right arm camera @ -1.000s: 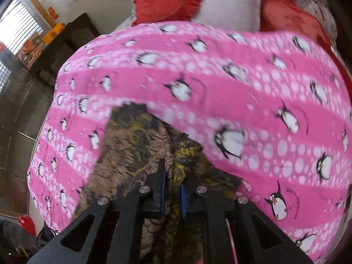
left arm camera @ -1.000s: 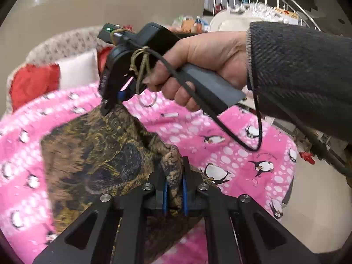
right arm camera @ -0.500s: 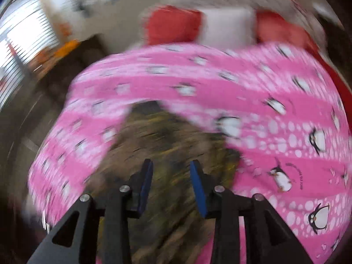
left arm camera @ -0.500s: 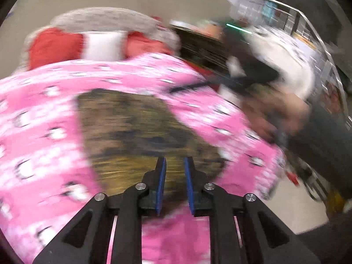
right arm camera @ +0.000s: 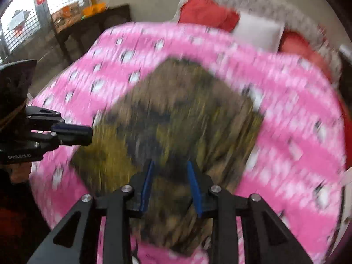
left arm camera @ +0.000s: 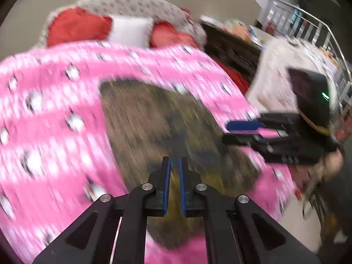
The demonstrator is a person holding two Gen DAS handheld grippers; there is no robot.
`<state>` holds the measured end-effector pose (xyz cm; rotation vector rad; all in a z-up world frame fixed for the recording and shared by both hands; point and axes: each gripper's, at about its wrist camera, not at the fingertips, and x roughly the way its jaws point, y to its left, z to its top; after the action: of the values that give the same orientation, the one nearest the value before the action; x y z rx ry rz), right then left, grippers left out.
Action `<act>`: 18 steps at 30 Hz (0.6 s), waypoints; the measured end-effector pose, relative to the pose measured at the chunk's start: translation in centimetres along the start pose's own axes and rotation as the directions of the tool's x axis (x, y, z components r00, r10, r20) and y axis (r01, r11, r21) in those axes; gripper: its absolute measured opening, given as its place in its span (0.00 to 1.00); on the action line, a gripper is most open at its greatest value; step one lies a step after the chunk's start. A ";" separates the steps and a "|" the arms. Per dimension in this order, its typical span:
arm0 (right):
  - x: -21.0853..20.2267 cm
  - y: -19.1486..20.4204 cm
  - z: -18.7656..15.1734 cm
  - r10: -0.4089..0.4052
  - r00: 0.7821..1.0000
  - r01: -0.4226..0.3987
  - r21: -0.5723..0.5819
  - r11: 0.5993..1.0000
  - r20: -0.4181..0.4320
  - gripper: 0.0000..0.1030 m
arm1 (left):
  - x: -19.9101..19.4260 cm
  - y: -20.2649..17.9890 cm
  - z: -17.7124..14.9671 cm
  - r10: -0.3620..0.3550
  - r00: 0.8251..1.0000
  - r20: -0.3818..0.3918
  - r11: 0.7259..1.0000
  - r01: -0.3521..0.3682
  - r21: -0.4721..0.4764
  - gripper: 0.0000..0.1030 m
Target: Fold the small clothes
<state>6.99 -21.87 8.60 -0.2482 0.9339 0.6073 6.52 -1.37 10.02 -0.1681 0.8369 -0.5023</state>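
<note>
One fold apparently laid down already, judging by the compact shape of the small brown-and-yellow patterned garment [left arm camera: 167,132] resting flat on the pink penguin blanket [left arm camera: 55,132]; edges too blurred to count layers. At the left, left gripper [left arm camera: 173,184] drawn to its narrowest, only a thin slit between the blue pads, nothing pinched there, hovering above the near edge of the cloth. In the middle, garment lying free of both tools, corners spread, no lifted flap to be seen. At the right, right gripper [right arm camera: 170,187] with jaws closing yet clearly apart, empty, cloth only beneath them and not between. Beyond, red cushions [right arm camera: 206,13] and a white pillow [right arm camera: 257,33] at the head of the bed, well apart from the work. Left to do, by the look of it: probably another fold to bring the piece smaller, then smoothing or setting aside. Not yet finished, though past the start.
</note>
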 end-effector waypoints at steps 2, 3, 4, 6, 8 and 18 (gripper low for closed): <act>0.0 -0.8 2.3 -0.063 0.997 0.060 0.061 0.996 0.052 0.34 | 2.1 1.5 2.5 0.040 0.999 -0.014 0.997 -0.041 -0.061 0.00; 0.5 -1.2 3.5 -0.104 0.993 0.097 0.108 0.989 0.062 0.34 | 3.3 2.2 3.3 0.053 0.998 -0.027 0.993 -0.055 -0.103 0.00; 1.4 -1.7 4.3 -0.128 0.990 0.118 0.158 0.980 0.057 0.34 | 4.5 2.8 3.7 0.065 0.997 -0.033 0.988 -0.069 -0.137 0.00; 3.3 -3.0 5.6 -0.167 0.985 0.152 0.256 0.955 0.035 0.34 | 7.7 4.3 3.8 0.085 0.992 -0.091 0.972 -0.103 -0.213 0.00; 5.1 -4.2 5.8 -0.162 0.986 0.141 0.353 0.925 0.032 0.34 | 10.0 5.4 2.5 0.100 0.987 -0.128 0.959 -0.130 -0.253 0.00; 9.8 -6.7 1.3 -0.189 0.978 0.142 0.396 0.907 0.083 0.37 | 9.7 4.0 5.8 0.163 0.987 -0.007 0.968 -0.162 -0.192 0.00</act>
<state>16.17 -23.01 1.02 0.0654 0.8863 0.2657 17.68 -2.95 6.08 -0.2763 0.8819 -0.2660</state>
